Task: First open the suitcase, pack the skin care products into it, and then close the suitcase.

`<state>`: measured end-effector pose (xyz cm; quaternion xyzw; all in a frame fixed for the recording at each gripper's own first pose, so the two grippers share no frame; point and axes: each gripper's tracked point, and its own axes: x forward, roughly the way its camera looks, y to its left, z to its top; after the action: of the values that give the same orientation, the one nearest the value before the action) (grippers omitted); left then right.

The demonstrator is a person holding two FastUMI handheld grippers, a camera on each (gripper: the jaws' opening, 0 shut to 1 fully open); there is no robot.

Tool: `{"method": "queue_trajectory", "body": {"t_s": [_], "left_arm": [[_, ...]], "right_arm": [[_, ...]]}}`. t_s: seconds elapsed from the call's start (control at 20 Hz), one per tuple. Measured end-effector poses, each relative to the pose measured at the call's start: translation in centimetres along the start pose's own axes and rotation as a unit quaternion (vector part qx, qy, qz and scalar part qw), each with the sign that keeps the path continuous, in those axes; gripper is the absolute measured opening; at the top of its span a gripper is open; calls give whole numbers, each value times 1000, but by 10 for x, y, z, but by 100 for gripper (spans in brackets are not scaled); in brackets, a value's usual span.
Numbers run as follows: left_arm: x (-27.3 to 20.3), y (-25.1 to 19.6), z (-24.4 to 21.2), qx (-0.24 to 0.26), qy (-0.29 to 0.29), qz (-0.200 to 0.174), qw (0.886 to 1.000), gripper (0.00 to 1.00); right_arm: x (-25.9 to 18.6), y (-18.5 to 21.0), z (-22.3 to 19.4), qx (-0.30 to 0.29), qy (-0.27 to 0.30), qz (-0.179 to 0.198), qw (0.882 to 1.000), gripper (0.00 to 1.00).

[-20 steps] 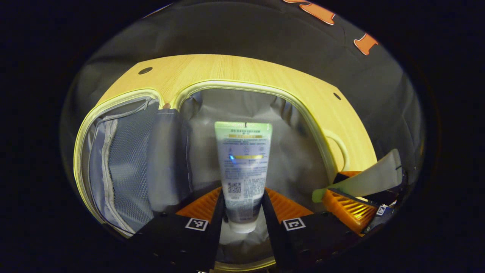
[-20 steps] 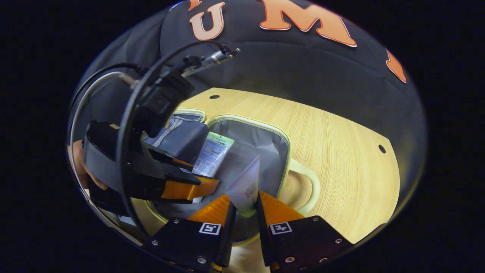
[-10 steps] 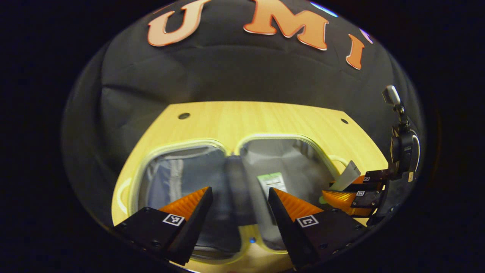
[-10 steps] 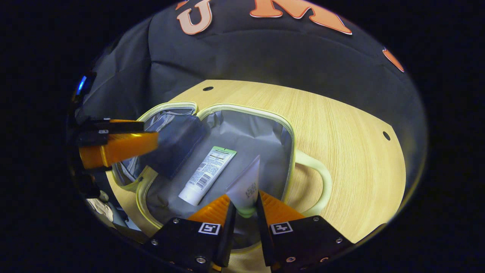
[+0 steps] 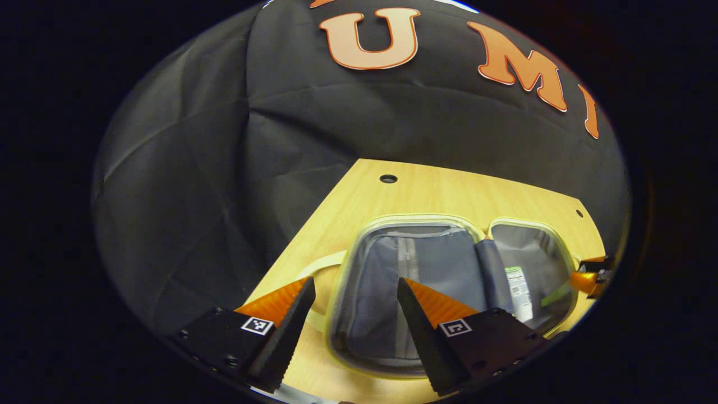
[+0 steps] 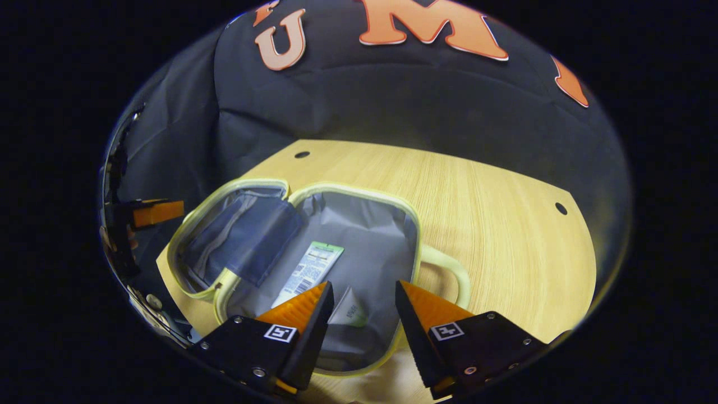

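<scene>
The suitcase [image 6: 359,189] lies open on the wooden table [image 6: 493,224], pale yellow-green rim, grey lining. In its right half lie a white tube with a green end [image 6: 314,264] and a paler tube [image 6: 350,314]. My right gripper [image 6: 363,287] hovers open just above the paler tube, touching nothing. In the left gripper view, my left gripper [image 5: 353,289] is open and empty over the left edge of the suitcase [image 5: 415,217]. The white tube [image 5: 515,283] lies far to its right, near a finger [image 5: 586,278] of the right gripper.
The suitcase's left half holds a zipped mesh pocket [image 5: 409,269] and a loose grey divider flap [image 6: 263,235]. A looped handle [image 6: 454,275] sticks out on the right side. Bare table [image 5: 426,191] stretches beyond the case, with the black cloth wall behind.
My left gripper let go of the white tube, which now lies in the case, and drew back to the left. My right gripper opened and dropped the paler tube beside it.
</scene>
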<state>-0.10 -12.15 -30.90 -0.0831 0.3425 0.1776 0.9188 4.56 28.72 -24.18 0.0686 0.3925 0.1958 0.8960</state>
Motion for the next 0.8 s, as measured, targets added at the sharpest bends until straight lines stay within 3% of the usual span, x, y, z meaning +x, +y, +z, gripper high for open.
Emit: {"method": "queue_trajectory", "body": {"t_s": [0.2,0.35,0.5,0.6,0.75,0.8], "left_arm": [[8,28,0,-21,-1,14,1000,92],[16,50,-5,-55,5,22,998,92],[28,71,-19,-95,31,28,995,92],[43,82,-34,-130,62,12,989,92],[67,78,-56,-135,114,-21,984,96],[78,79,-60,-135,128,-29,982,92]], "right_arm": [[-30,-29,40,5,-69,-46,997,82],[-64,-63,65,-19,-121,-101,987,84],[-109,-97,88,-40,-174,-166,970,85],[-148,-125,97,-39,-197,-214,956,86],[-201,-170,99,-48,-210,-287,933,88],[-220,-188,96,-59,-209,-318,923,88]]}}
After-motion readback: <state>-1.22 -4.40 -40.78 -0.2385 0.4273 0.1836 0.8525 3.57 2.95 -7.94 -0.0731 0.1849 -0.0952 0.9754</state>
